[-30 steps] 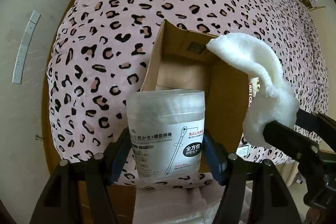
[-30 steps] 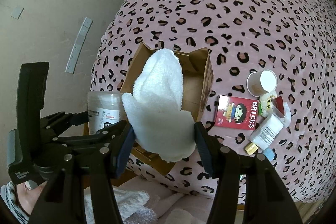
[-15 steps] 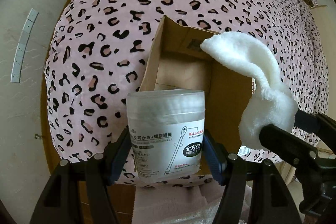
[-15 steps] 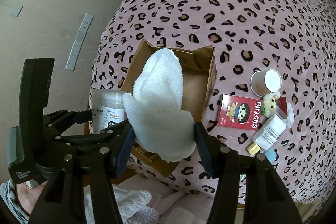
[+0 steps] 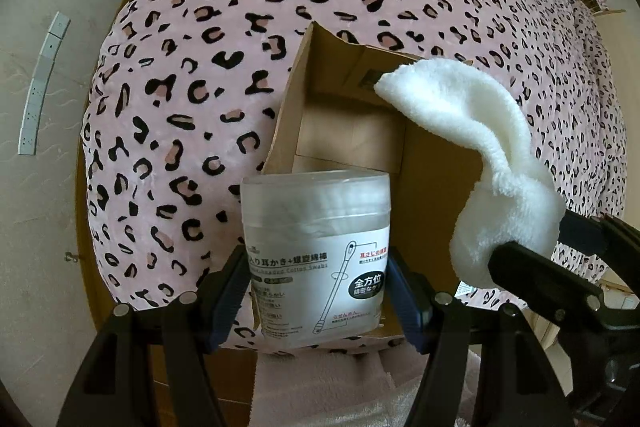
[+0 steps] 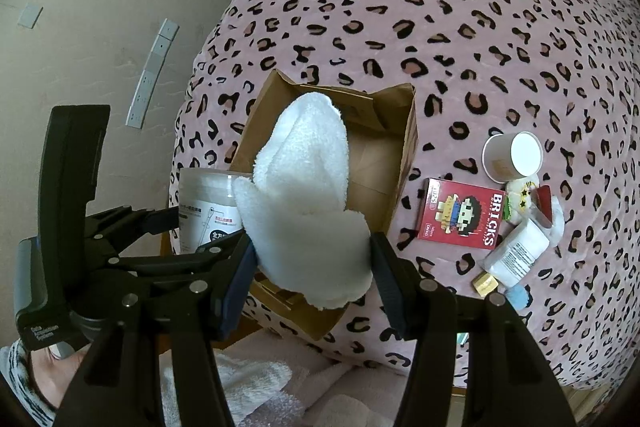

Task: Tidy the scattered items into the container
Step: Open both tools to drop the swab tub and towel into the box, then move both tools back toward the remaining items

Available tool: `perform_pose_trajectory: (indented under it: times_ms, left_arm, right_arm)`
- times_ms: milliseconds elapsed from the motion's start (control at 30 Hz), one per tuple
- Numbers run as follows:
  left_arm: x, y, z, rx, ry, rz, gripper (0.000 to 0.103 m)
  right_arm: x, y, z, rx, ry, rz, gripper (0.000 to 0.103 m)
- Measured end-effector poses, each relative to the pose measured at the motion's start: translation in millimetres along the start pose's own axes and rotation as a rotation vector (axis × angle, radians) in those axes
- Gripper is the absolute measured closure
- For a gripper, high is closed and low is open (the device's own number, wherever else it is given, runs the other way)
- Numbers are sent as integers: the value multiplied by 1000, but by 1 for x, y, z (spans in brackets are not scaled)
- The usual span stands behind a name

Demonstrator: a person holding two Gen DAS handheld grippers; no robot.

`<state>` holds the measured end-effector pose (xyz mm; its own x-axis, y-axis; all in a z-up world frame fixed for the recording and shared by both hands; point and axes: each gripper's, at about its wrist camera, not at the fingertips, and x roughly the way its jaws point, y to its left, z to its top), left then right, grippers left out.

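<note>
Left gripper (image 5: 318,287) clamped on a cotton swab tub (image 5: 316,251), right gripper (image 6: 312,263) gripped a white cloth (image 6: 304,195), both above a cardboard box (image 6: 400,163) on a leopard-print blanket (image 6: 440,7)

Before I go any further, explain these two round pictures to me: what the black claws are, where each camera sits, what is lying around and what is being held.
There is no robot here. A person carries a hand-held two-finger claw in each hand, and a wide-angle camera on each claw looks out along its fingers, hence the round, bent pictures.

One picture comes from the left gripper, which is shut on a clear tub of cotton swabs. The other comes from the right gripper, shut on a white fluffy cloth. Each claw also shows in the other's picture.

Both hang over an open cardboard box on a pink leopard-print blanket. Beside the box lie a paper cup, a red box marked BRICKS, a white bottle and a few small bits.
</note>
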<state>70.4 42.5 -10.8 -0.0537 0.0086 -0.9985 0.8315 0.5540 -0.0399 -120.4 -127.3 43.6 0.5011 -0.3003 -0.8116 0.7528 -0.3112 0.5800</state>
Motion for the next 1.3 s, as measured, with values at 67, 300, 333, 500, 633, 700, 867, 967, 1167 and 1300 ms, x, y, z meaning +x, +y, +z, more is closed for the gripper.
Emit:
perform_pose_trajectory:
  times_ms: [67, 300, 333, 500, 633, 700, 867, 967, 1167, 1300]
  left_arm:
    - [1, 0, 0, -1, 2, -1, 35]
    - [5, 0, 0, -37, 9, -11, 35]
    - [6, 1, 0, -42, 14, -17, 35]
    - [6, 1, -1, -61, 14, -13, 33]
    - [2, -3, -3, -59, -1, -4, 32]
    - [0, -7, -4, -54, -6, -2, 33]
    - [-3, -18, -9, -39, -19, 4, 32]
    - [-4, -26, -13, -33, -25, 6, 33]
    - [-2, -49, -21, -6, -24, 5, 33]
    - [1, -72, -27, 30, -21, 2, 33]
  right_arm:
    - [0, -1, 0, 7, -3, 2, 45]
    - [0, -5, 0, 36, -19, 17, 41]
    - [-1, -6, 0, 41, -21, 23, 40]
    - [-10, -14, -1, 109, -87, 24, 19]
    - [-15, -25, -7, 173, -127, 25, 19]
    - [-17, -29, -10, 189, -135, 15, 19]
    - [-21, -42, -23, 228, -153, 13, 19]
    - [-23, -49, -32, 246, -157, 12, 19]
    - [-32, -70, -54, 291, -184, 16, 19]
    - [-37, -95, -77, 343, -198, 18, 18]
